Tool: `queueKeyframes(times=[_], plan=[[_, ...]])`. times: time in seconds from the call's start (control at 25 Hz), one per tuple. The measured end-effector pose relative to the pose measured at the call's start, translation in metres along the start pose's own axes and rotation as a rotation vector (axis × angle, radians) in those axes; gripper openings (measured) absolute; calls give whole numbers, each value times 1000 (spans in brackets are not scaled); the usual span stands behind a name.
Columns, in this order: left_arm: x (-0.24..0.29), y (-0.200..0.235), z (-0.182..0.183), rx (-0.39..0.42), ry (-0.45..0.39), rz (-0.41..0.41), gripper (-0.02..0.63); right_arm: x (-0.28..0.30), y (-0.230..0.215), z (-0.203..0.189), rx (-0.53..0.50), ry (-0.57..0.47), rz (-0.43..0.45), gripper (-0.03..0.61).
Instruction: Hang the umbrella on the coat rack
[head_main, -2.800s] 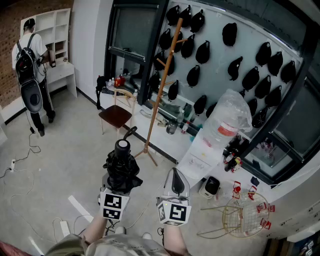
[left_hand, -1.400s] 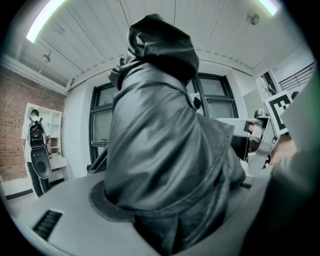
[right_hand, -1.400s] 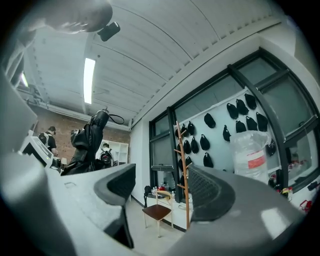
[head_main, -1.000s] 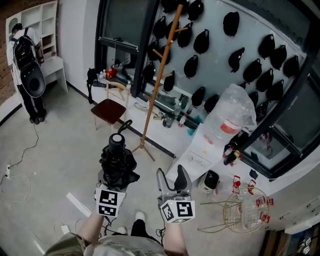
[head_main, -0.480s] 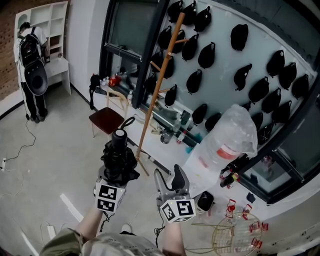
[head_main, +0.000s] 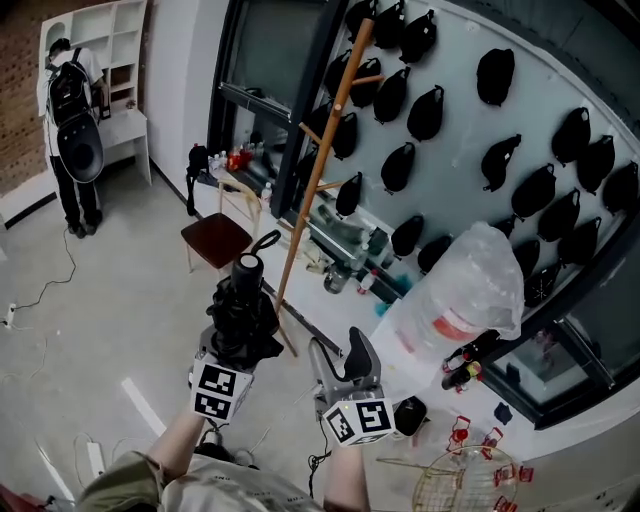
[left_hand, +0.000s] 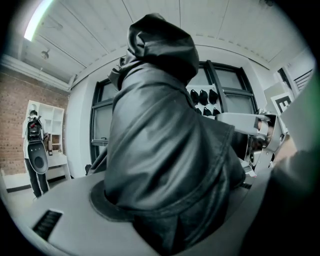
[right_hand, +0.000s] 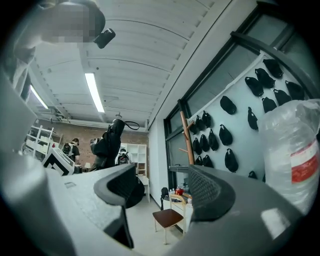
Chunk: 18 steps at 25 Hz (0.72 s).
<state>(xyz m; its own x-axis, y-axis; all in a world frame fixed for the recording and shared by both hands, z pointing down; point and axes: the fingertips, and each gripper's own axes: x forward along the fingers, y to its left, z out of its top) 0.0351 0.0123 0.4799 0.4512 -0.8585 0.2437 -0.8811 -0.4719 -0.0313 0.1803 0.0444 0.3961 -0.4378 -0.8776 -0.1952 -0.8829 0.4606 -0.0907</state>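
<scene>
A folded black umbrella (head_main: 243, 318) stands upright in my left gripper (head_main: 232, 352), which is shut on its bunched fabric; the strap loop sticks up at its top. The umbrella's cloth (left_hand: 165, 150) fills the left gripper view between the jaws. My right gripper (head_main: 341, 362) is open and empty, just right of the umbrella. The wooden coat rack (head_main: 320, 160) rises ahead, its foot a little beyond the umbrella. In the right gripper view my right gripper (right_hand: 162, 187) points toward the coat rack (right_hand: 189, 142), with the umbrella (right_hand: 111, 142) at the left.
A small chair (head_main: 218, 238) stands left of the rack's foot. A large plastic-wrapped bottle (head_main: 455, 300) is on the right, a wire basket (head_main: 465, 485) at the lower right. Black bags (head_main: 500, 160) hang on the wall. A person with a backpack (head_main: 72, 120) stands far left.
Both grippers have travelled toward the coat rack with the umbrella still held; the rack's foot and the chair now lie closer. The right gripper stays open.
</scene>
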Motion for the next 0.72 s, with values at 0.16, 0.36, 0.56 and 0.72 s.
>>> queueKeyframes(times=[0.16, 0.36, 0.56, 0.72], plan=[[21, -3, -5, -19, 9, -26, 279, 9, -9, -5, 20, 5, 24, 319], [43, -5, -14, -1, 20, -63, 279, 14, -24, -21, 62, 4, 2, 319], [73, 6, -8, 13, 32, -115, 279, 40, -27, -22, 50, 7, 15, 319], [101, 18, 3, 30, 31, -160, 279, 68, -34, -22, 56, 5, 29, 319]])
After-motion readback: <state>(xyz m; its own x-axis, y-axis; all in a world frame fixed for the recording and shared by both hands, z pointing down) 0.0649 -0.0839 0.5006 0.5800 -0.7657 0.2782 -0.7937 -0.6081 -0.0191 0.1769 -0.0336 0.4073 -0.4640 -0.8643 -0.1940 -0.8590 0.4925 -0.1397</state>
